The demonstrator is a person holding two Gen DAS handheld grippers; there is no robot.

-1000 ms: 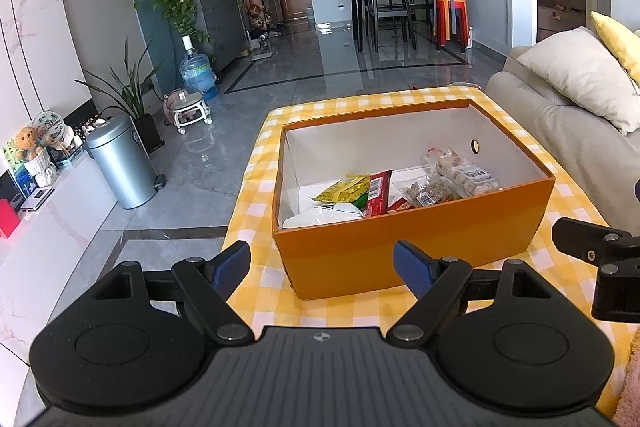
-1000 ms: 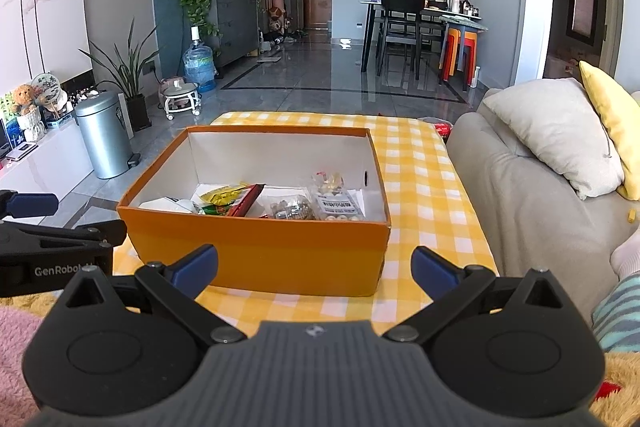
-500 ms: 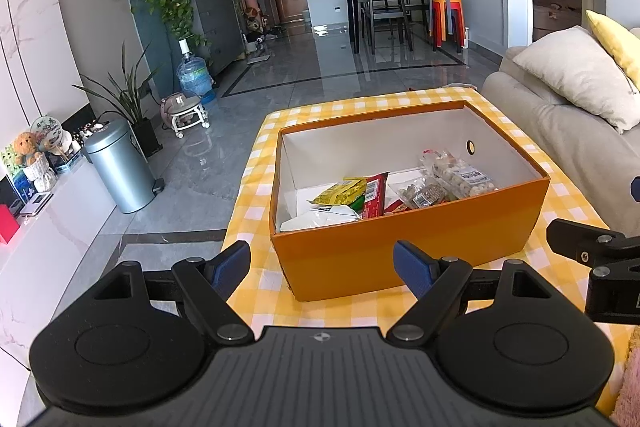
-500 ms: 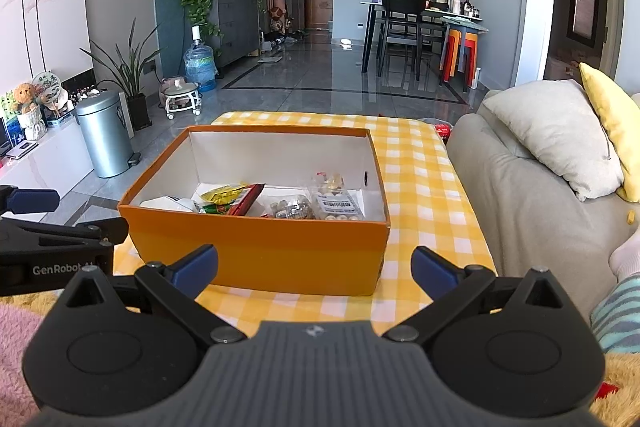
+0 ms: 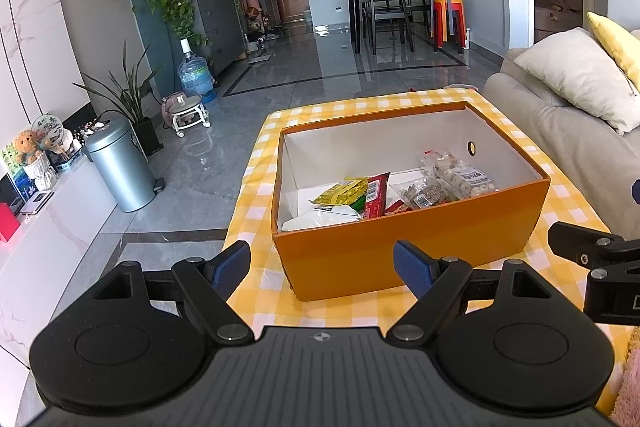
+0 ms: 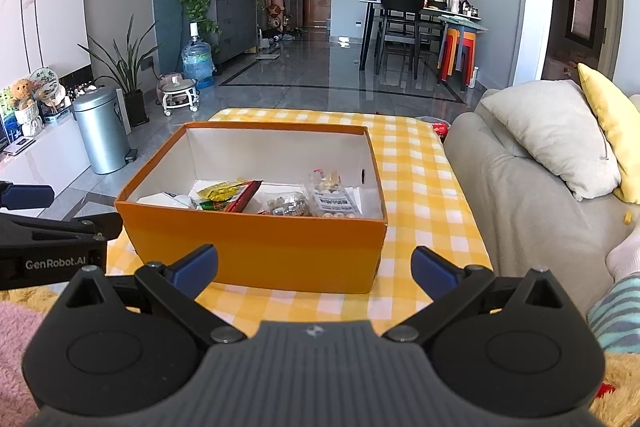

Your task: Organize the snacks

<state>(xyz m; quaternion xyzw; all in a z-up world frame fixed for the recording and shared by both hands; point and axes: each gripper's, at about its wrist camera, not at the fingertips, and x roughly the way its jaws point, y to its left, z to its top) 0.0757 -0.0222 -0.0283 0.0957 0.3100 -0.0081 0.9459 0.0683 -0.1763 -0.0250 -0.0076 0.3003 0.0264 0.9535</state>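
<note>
An orange cardboard box (image 5: 416, 243) sits open on the table with the yellow-and-white checked cloth (image 6: 416, 163), its white inside showing. The snacks lie on its floor: a white packet (image 5: 320, 217) toward the left corner, a yellow-green packet (image 5: 344, 191) beside it, a red wrapper (image 5: 376, 195) leaning against that, then a clear bag of dark nuts (image 5: 424, 193) and a clear bag of pale nuts with a printed label (image 5: 460, 175) toward the right wall.

The left gripper (image 5: 322, 263) hangs short of the box's near wall, its blue-padded fingers spread wide with nothing between them. The right gripper (image 6: 314, 265) hangs the same way before the near wall, fingers wide apart and empty. Both are clear of the box. A grey sofa (image 6: 520, 195) with a pale cushion (image 6: 548, 135) runs along the table's right side, and a metal pedal bin (image 6: 100, 131) stands on the floor to the left.
</note>
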